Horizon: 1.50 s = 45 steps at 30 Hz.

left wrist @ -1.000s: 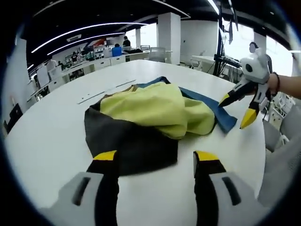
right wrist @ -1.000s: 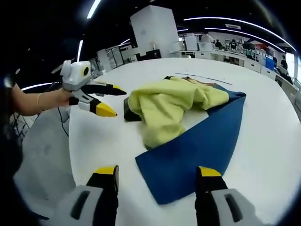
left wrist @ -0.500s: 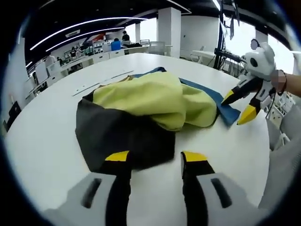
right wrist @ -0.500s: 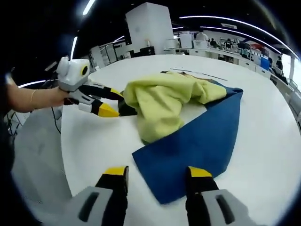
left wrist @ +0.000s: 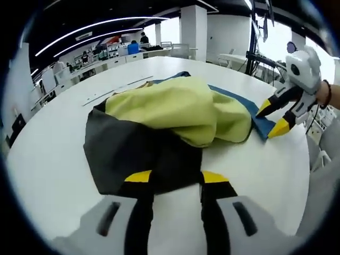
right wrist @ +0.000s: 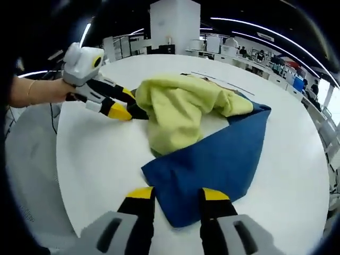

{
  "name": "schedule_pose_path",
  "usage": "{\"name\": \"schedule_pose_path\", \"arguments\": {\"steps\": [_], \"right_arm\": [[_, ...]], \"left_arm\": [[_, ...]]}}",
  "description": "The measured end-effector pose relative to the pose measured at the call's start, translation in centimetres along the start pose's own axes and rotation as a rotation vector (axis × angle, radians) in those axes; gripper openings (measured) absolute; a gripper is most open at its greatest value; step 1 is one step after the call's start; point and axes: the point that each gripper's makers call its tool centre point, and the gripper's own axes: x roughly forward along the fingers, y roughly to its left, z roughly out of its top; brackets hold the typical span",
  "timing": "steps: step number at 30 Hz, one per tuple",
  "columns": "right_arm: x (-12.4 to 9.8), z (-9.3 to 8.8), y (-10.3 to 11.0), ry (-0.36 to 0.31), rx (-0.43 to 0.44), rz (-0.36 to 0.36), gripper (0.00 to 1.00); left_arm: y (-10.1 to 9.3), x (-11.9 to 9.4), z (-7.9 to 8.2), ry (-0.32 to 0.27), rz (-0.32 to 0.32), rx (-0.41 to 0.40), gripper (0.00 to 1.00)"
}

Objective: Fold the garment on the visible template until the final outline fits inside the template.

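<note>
A: Both grippers have closed in on the garment since a second ago, and their jaws have narrowed. Left gripper view first?

B: Left gripper (left wrist: 176, 176) sits at the near edge of the garment's dark panel (left wrist: 133, 151), yellow tips on either side of that hem. Jaws part open, narrow gap. Nothing clearly pinched yet, though cloth may be just between the tips; hard to call from here. Yellow-green part (left wrist: 178, 109) is heaped on top, further out, and a blue strip (left wrist: 241, 106) shows beyond it. Whole pile rests on the white table (left wrist: 48, 138).

A: Other tool there?

B: Right gripper (left wrist: 272, 118) comes in from the right, tips just beside the blue corner, jaws spread.

A: Right gripper view.

B: Right gripper (right wrist: 173, 193) straddles the near corner of the blue panel (right wrist: 212, 159). Jaws part open, holding nothing I can confirm. The blue runs away from the tool up to the right. Left gripper (right wrist: 120, 103) is across the pile on the left, tips touching or almost touching the dark edge beside the yellow-green heap (right wrist: 175, 109).

A: Key relation?

B: Each tool has its own edge straight ahead on opposite sides of the pile; each looks set to pinch its nearer hem.
</note>
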Motion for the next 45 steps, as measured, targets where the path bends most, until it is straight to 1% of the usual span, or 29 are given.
{"name": "schedule_pose_path", "arguments": {"steps": [2, 4, 5, 6, 7, 9, 11, 16, 18, 22, 25, 29, 35, 38, 42, 45], "right_arm": [[0.0, 0.1, -0.1, -0.007, 0.013, -0.004, 0.24], [0.1, 0.1, -0.3, -0.014, 0.022, -0.017, 0.19], [0.1, 0.1, -0.7, -0.015, 0.039, -0.034, 0.16], [0.0, 0.1, -0.9, -0.015, 0.044, -0.042, 0.13], [0.0, 0.0, -1.0, -0.015, 0.04, -0.044, 0.11], [0.0, 0.0, -1.3, -0.015, 0.046, -0.053, 0.05], [0.0, -0.1, -1.7, -0.012, 0.047, -0.06, 0.01], [-0.3, -0.1, -1.9, -0.007, 0.062, -0.062, 0.0], [-0.7, 0.2, -2.0, -0.009, 0.056, -0.062, 0.0], [-1.9, 1.5, -2.8, -0.042, 0.065, -0.07, 0.0], [-3.1, 2.8, -3.9, -0.079, 0.068, -0.094, 0.0], [-4.6, 4.2, -5.4, -0.12, 0.094, -0.118, 0.0], [-6.3, 5.6, -7.5, -0.139, 0.091, -0.156, 0.0], [-7.0, 6.6, -8.7, -0.163, 0.106, -0.169, 0.0], [-7.7, 7.2, -10.5, -0.191, 0.149, -0.194, 0.0], [-8.1, 7.1, -11.9, -0.198, 0.183, -0.215, 0.0]], "left_arm": [[-0.1, 0.0, 0.0, -0.002, -0.002, -0.001, 0.26], [-0.1, 0.0, 0.0, 0.001, 0.003, 0.0, 0.2], [0.0, 0.0, 0.0, 0.005, 0.008, -0.003, 0.17], [0.3, -0.1, -0.1, 0.016, 0.022, -0.014, 0.13], [0.4, -0.1, -0.1, 0.014, 0.021, -0.015, 0.11], [0.7, -0.1, -0.1, 0.016, 0.023, -0.034, 0.07], [0.9, -0.2, -0.1, 0.016, 0.022, -0.047, 0.05], [1.3, -0.9, 0.4, -0.007, 0.02, -0.083, 0.03], [1.5, -1.5, 1.0, -0.031, 0.016, -0.104, 0.03], [2.4, -3.0, 1.6, -0.054, 0.034, -0.102, 0.03], [3.3, -4.1, 1.8, -0.068, 0.049, -0.103, 0.03], [5.0, -6.0, 2.4, -0.099, 0.084, -0.112, 0.03], [6.9, -7.8, 3.3, -0.121, 0.117, -0.105, 0.03], [8.1, -8.7, 3.9, -0.132, 0.138, -0.095, 0.03], [10.2, -9.3, 3.7, -0.116, 0.176, -0.089, 0.03], [11.7, -10.0, 3.6, -0.115, 0.207, -0.09, 0.03]]}}
